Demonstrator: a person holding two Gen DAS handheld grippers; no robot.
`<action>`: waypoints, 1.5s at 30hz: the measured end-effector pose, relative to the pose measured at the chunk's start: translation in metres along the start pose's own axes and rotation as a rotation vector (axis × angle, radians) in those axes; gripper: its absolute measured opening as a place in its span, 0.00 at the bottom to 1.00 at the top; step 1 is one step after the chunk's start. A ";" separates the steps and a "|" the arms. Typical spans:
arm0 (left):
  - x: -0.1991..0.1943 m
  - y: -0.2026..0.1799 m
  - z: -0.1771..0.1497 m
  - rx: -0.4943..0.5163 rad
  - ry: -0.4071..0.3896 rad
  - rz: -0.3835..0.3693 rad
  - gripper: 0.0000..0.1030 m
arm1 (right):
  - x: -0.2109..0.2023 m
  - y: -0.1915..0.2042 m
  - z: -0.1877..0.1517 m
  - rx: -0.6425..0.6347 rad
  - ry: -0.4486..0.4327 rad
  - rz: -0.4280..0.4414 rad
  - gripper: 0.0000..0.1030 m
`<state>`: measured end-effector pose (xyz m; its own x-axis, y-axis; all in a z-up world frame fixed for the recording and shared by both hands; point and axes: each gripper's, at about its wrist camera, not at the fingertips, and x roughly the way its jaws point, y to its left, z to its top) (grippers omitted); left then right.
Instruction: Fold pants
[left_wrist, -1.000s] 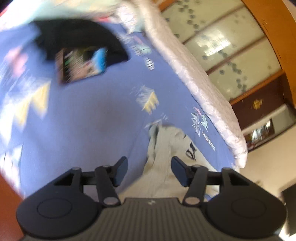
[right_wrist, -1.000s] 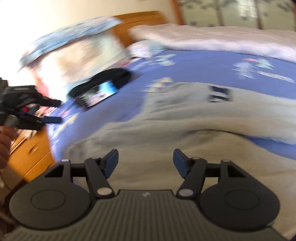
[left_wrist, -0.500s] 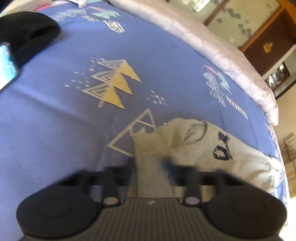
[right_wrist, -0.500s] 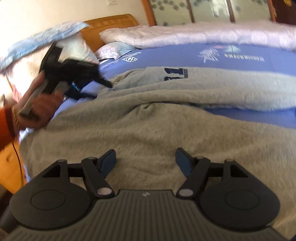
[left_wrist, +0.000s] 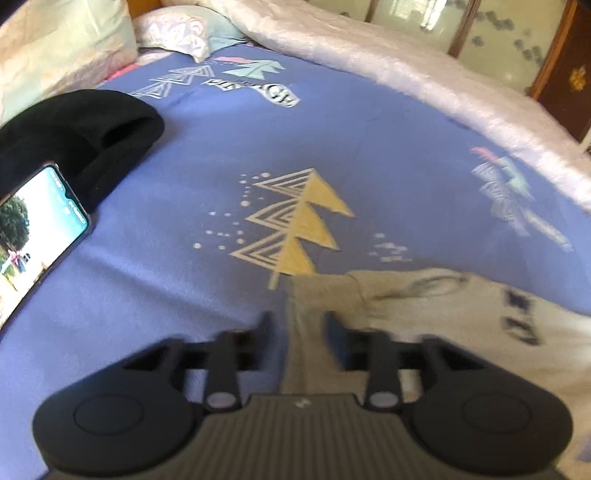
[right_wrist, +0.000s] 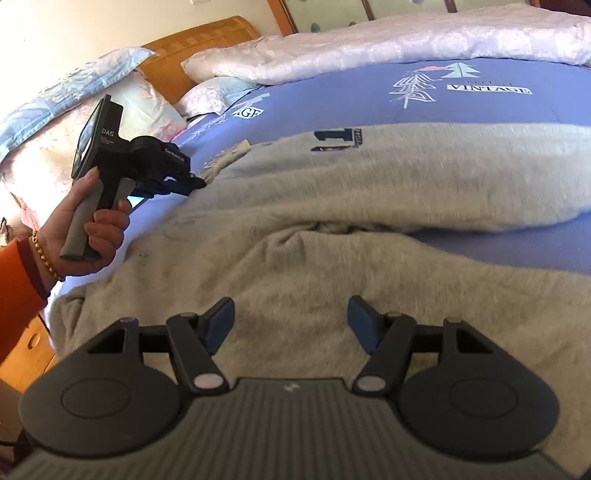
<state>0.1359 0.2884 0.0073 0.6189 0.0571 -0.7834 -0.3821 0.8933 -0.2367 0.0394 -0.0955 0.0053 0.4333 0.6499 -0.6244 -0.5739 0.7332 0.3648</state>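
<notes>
Grey sweatpants (right_wrist: 332, 229) with a dark blue print lie spread on the blue bedsheet (right_wrist: 480, 107). In the left wrist view my left gripper (left_wrist: 297, 326) is closed on a corner strip of the grey pants (left_wrist: 306, 317), blurred by motion. In the right wrist view the left gripper (right_wrist: 195, 182) shows at the pants' far left edge, held by a hand. My right gripper (right_wrist: 291, 319) is open and hovers just above the near pants fabric, holding nothing.
A lit phone (left_wrist: 33, 236) and a black garment (left_wrist: 81, 129) lie on the sheet at the left. Pillows (left_wrist: 184, 29) and a white quilt (left_wrist: 406, 74) line the far side. A wooden headboard (right_wrist: 207, 40) and a wooden drawer unit (right_wrist: 26, 354) stand at the left.
The left gripper came down onto the pants' corner and closed on it. The right gripper stayed open above the fabric and shifted little.
</notes>
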 end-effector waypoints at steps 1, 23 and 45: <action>-0.007 0.000 -0.001 -0.005 -0.014 -0.014 0.54 | -0.009 -0.005 0.003 0.017 -0.016 0.017 0.66; 0.046 -0.115 -0.006 0.687 -0.032 0.035 0.25 | -0.103 -0.428 0.198 0.795 -0.131 -0.828 0.53; -0.188 -0.075 -0.108 0.575 -0.290 -0.065 0.13 | -0.353 -0.265 0.017 0.831 -0.590 -0.643 0.04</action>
<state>-0.0260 0.1627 0.1102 0.8195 0.0410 -0.5716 0.0415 0.9906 0.1306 0.0504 -0.5151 0.1409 0.8512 -0.0486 -0.5226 0.3922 0.7206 0.5718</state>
